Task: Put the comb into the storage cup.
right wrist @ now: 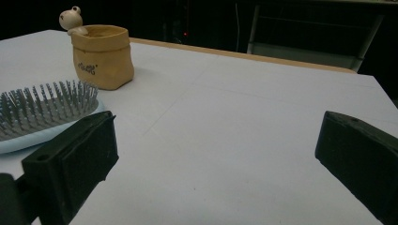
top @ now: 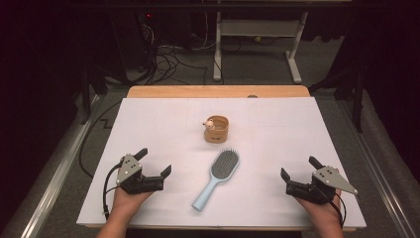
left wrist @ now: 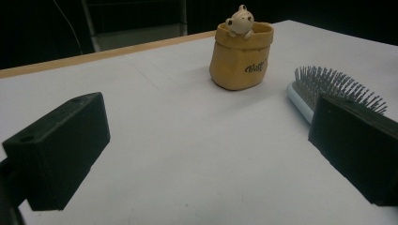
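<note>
Resting low on the white-covered table, the left gripper and right gripper both stand released, jaws wide and holding nothing. Between them lies the pale blue plastic hairbrush with grey bristles, bristles up, handle toward the person; just beyond its head stands the tan sack-shaped ceramic pot with a small bear figure on its rim, apart from it. Judged: approach stage, nothing grasped. Next move calls for closing on the brush handle. Ample open surface surrounds the brush; table edges lie well apart.
</note>
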